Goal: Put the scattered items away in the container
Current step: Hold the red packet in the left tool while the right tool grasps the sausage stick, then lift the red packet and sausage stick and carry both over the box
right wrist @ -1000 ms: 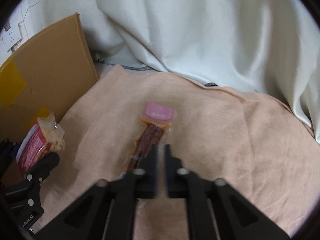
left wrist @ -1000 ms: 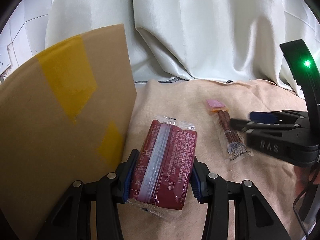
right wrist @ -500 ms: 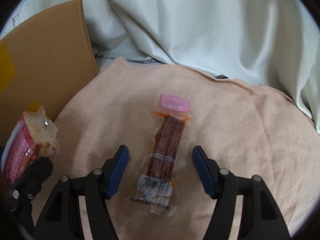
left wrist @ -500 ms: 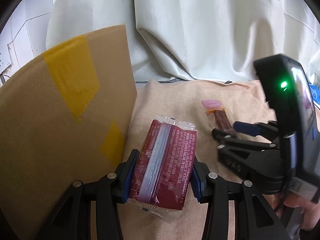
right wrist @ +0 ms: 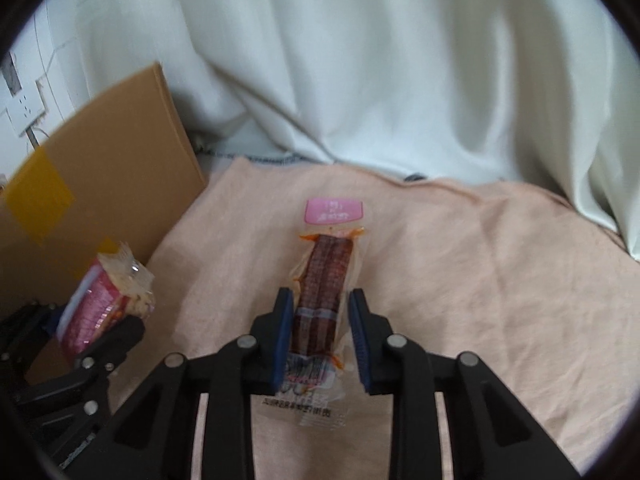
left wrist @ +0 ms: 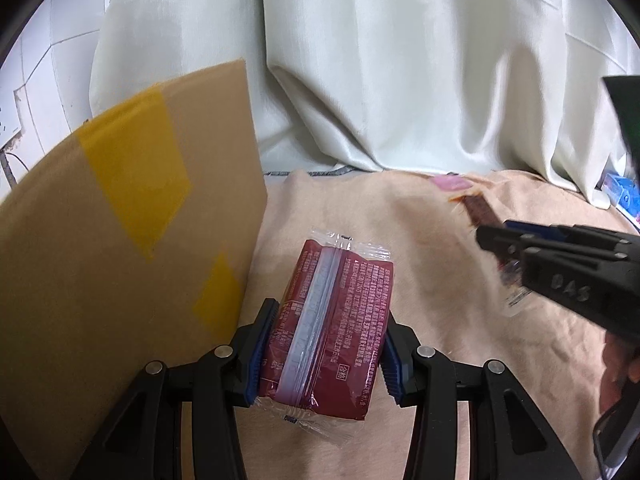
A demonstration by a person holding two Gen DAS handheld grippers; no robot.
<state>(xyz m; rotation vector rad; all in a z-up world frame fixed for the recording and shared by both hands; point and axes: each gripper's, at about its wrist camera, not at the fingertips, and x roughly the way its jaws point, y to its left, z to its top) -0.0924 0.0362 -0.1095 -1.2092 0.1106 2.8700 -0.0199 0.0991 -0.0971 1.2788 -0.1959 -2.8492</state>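
Note:
A dark red snack packet point(left wrist: 340, 312) in clear wrap sits between the blue pads of my left gripper point(left wrist: 328, 344), which is shut on it, just right of the cardboard box point(left wrist: 120, 240). In the right wrist view that packet point(right wrist: 100, 304) shows at the lower left. A long sausage stick point(right wrist: 326, 268) with a pink label lies lengthwise between the pads of my right gripper point(right wrist: 322, 336). Its jaws are closing and press on the wrapper. From the left wrist view the right gripper point(left wrist: 492, 240) comes in from the right, with the stick blurred in it.
A peach cloth point(left wrist: 400, 220) covers the surface. White curtains point(right wrist: 360, 80) hang behind it. The cardboard box point(right wrist: 100, 184), with yellow tape patches, stands at the left. A blue item point(left wrist: 624, 196) lies at the far right edge. A hand point(left wrist: 616, 368) holds the right gripper.
My right gripper opened wide over the sausage stick, then closed on it. The stick's pink end has shifted in the left wrist view. The left gripper and its packet have not moved.

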